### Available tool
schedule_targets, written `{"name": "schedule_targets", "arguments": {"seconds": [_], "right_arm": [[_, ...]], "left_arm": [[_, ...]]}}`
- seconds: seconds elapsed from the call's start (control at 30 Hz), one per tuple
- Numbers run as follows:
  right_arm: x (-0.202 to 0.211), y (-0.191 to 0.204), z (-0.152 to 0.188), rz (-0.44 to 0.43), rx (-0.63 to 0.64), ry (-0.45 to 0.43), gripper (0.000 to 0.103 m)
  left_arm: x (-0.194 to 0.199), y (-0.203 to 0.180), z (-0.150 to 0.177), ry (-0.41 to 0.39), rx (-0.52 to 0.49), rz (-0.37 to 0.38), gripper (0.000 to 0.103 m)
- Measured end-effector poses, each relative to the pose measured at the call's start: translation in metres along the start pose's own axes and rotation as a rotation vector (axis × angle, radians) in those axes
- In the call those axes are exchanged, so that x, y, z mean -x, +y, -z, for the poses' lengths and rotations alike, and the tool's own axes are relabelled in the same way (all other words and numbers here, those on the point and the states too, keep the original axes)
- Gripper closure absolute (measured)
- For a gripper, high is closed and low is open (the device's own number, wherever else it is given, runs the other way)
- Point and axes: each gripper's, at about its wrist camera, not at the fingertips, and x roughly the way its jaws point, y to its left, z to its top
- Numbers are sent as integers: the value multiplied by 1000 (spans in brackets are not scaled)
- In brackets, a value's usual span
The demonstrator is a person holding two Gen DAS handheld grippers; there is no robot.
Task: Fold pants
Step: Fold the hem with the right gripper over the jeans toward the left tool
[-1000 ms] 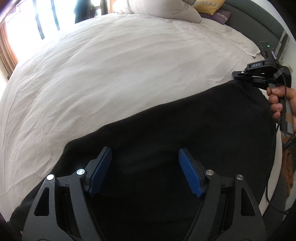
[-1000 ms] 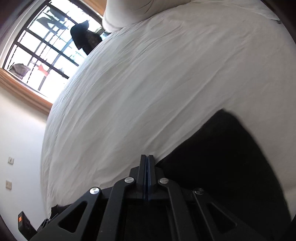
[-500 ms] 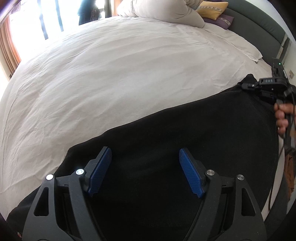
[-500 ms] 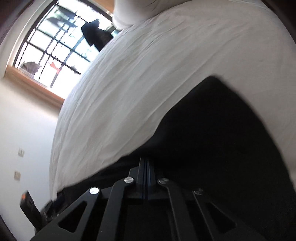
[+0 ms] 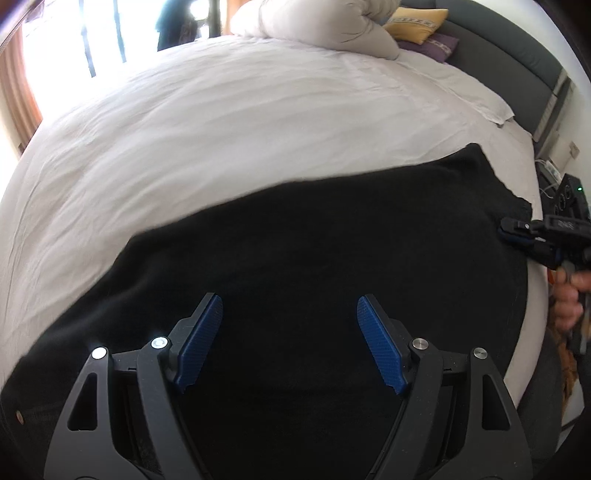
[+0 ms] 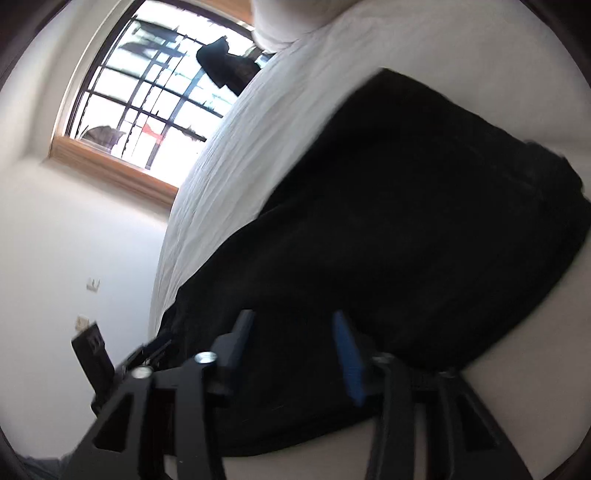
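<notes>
The black pants (image 5: 332,251) lie spread flat on the white bed (image 5: 221,122), reaching from the near left to the far right corner. My left gripper (image 5: 290,332) is open and empty just above the pants' near part. My right gripper (image 6: 291,343) is open over the pants (image 6: 406,206) at their right end, holding nothing. It also shows in the left wrist view (image 5: 517,234) beside the pants' right edge, held by a hand.
A bundled white duvet (image 5: 317,26) and yellow and purple cushions (image 5: 417,22) lie at the head of the bed by the grey headboard (image 5: 517,66). A barred window (image 6: 147,96) is on the far wall. A dark garment (image 6: 225,66) hangs by it.
My right gripper has opened and let go of the pants' edge after carrying it rightwards. The pants now lie flatter and farther across the bed. My left gripper stays open.
</notes>
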Motion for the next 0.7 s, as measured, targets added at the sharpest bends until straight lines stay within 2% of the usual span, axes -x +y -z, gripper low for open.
{"name": "schedule_targets", "arguments": {"seconds": [0.07, 0.1, 0.13, 0.17, 0.2, 0.23, 0.27, 0.33, 0.4, 0.43, 0.5, 0.53, 0.57, 0.6, 0.63, 0.67, 0.7], "right_arm": [[20, -45, -21, 44, -154, -122, 103], [33, -58, -35, 73, -195, -201, 103], [53, -68, -49, 140, -224, -274, 103], [64, -70, -56, 170, -236, -309, 99], [74, -67, -62, 238, -240, -332, 61], [83, -57, -64, 277, -231, -352, 46], [85, -46, -64, 230, -205, -358, 46], [75, -19, -62, 110, -128, -305, 46], [57, 15, -49, -26, -46, -236, 46], [40, 37, -36, -88, -3, -174, 46], [-8, 69, -13, -159, 52, -49, 46], [-36, 81, 0, -181, 64, 13, 46], [-62, 88, -1, -169, 67, 56, 46], [-80, 89, 2, -147, 71, 98, 46], [-96, 86, 4, -104, 76, 119, 61], [-102, 79, 1, -85, 78, 103, 74], [-101, 63, 1, -77, 55, 94, 101]], "left_arm": [[7, 19, 16, -3, 44, -2, 28], [11, 28, 25, -5, 67, -2, 28], [16, 38, 34, -3, 97, -6, 28], [23, 50, 44, -6, 131, -4, 28], [32, 60, 54, -15, 156, -1, 28], [40, 67, 62, -17, 170, 7, 29], [50, 73, 68, -12, 186, 28, 29], [71, 70, 69, -29, 204, -24, 29], [82, 59, 61, -76, 187, 46, 29], [80, 51, 55, -81, 185, 86, 29], [66, 29, 44, -77, 151, 127, 29], [55, 18, 41, -52, 116, 125, 29], [42, 12, 42, -4, 90, 91, 29], [36, 15, 45, 25, 95, 52, 29], [38, 28, 53, 22, 136, 41, 29], [44, 41, 60, 8, 170, 51, 29], [52, 55, 68, -1, 200, 57, 29]]}}
